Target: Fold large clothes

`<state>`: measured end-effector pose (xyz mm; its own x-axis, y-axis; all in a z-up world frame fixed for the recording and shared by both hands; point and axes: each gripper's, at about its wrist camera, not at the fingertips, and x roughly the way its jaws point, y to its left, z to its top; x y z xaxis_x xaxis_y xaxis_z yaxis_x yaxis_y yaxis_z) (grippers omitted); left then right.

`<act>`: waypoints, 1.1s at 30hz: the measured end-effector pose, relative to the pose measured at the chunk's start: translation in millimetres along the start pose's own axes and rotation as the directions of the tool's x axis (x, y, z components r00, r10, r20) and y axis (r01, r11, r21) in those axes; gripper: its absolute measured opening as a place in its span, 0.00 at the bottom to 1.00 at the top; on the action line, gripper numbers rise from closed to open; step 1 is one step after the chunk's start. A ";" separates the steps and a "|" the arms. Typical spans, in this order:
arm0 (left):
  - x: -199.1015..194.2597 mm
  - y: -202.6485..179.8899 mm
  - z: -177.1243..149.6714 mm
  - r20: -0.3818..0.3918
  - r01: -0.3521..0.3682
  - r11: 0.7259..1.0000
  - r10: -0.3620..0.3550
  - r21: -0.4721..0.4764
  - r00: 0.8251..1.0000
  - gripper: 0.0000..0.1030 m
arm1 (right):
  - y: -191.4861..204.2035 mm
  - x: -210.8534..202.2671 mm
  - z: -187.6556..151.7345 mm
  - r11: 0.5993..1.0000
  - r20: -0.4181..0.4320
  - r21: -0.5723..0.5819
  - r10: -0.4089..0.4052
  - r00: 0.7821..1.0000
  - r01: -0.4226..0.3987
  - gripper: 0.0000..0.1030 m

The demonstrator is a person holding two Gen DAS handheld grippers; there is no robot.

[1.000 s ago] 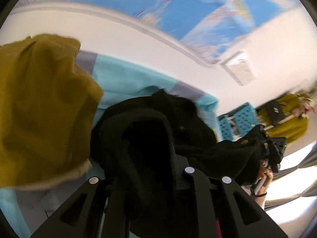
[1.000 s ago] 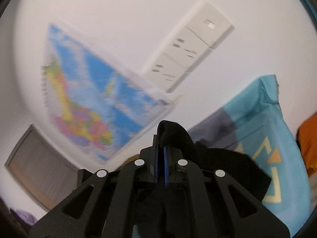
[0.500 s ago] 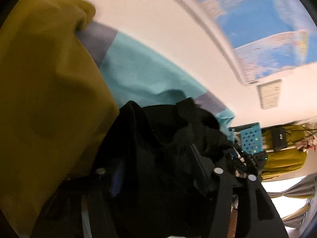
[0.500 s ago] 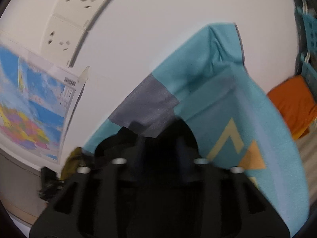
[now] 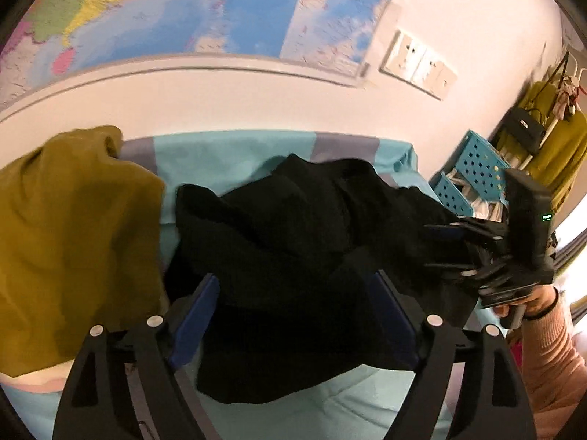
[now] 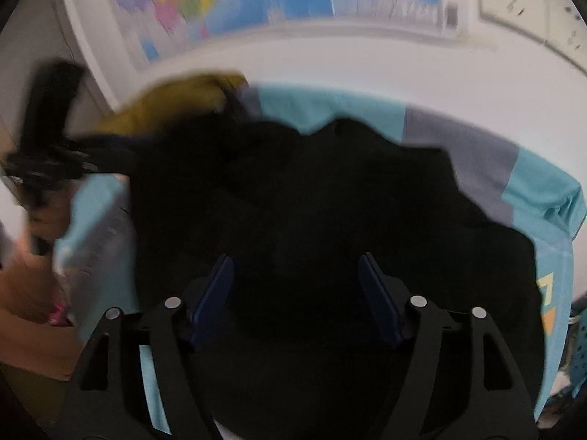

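A black garment point(image 5: 315, 227) lies in a loose heap on the light-blue tablecloth point(image 5: 227, 154); it also fills the right wrist view point(image 6: 330, 212). My left gripper point(image 5: 293, 293) is open, its blue pads wide apart just above the near part of the heap. My right gripper point(image 6: 295, 282) is open too, its pads spread over the black cloth. In the left wrist view the right gripper point(image 5: 477, 253) shows at the heap's right edge. A mustard-yellow garment point(image 5: 69, 242) lies to the left of the black one.
A wall with a world map point(image 5: 205, 11) and a socket panel point(image 5: 418, 62) stands behind the table. Blue perforated baskets point(image 5: 473, 172) and a coat rack with yellow clothes point(image 5: 550, 135) are at the right. The tablecloth's right edge point(image 6: 561, 242) drops off.
Both grippers were shut on the black garment a second ago, holding it up. They swung down and opened; the garment now lies heaped on the tablecloth.
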<state>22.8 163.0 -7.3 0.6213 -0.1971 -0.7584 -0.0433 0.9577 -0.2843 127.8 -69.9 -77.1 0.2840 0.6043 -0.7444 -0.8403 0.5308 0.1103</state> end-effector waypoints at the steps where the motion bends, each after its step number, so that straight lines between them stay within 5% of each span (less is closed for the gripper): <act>1: 3.0 -1.6 0.6 -0.004 -0.012 1.000 0.012 0.004 1.000 0.78 | -1.7 8.5 1.3 1.000 -0.017 0.005 0.012 1.000 -0.012 0.43; 2: 3.7 0.7 -0.3 -0.006 -0.013 1.000 0.013 0.004 1.000 0.78 | -2.4 9.7 1.4 1.000 -0.018 0.004 0.018 1.000 -0.018 0.18; 6: -0.7 7.5 -1.3 0.004 0.002 1.000 -0.002 -0.013 1.000 0.78 | -22.6 -24.8 21.9 0.996 0.150 0.080 0.026 0.988 -0.039 0.12; 10: -1.3 17.7 -6.5 0.011 0.003 0.999 -0.003 -0.033 1.000 0.79 | -71.2 -69.8 39.0 0.958 0.357 0.279 -0.039 0.933 -0.067 0.08; 12: 3.2 17.8 -9.2 0.003 -0.008 1.000 0.008 -0.030 1.000 0.80 | -90.5 -53.9 46.0 0.939 0.325 0.340 -0.058 0.944 -0.059 0.08; 16: 16.7 15.7 -15.5 -0.025 -0.075 0.997 0.075 -0.002 0.997 0.82 | -105.7 8.8 42.2 0.929 0.110 0.368 -0.089 0.990 0.042 0.09; 19: 30.2 15.7 -22.1 -0.067 -0.126 0.992 0.127 0.023 0.990 0.83 | -107.5 22.6 37.5 0.922 0.055 0.383 -0.087 0.995 0.060 0.26; 24: 30.4 27.8 -35.8 -0.086 -0.129 0.992 0.129 -0.001 0.988 0.83 | -98.9 -44.5 12.1 0.936 0.208 0.352 -0.093 0.974 0.015 0.64; 29: 9.7 21.5 -54.4 -0.032 -0.113 0.993 0.115 0.036 0.993 0.85 | -97.7 -114.1 -55.1 0.937 0.320 0.347 -0.160 0.934 0.041 0.78; 33: 13.2 8.1 -69.4 -0.039 -0.114 0.988 0.119 0.105 0.992 0.91 | -111.2 -114.3 -124.2 0.916 0.255 0.395 -0.185 0.949 0.072 0.82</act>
<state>-23.6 153.7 -60.3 0.5808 -0.0901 -0.8090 -0.0316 0.9906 -0.1330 131.4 -271.8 -86.1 0.5424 0.6270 -0.5592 -0.5667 0.7644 0.3074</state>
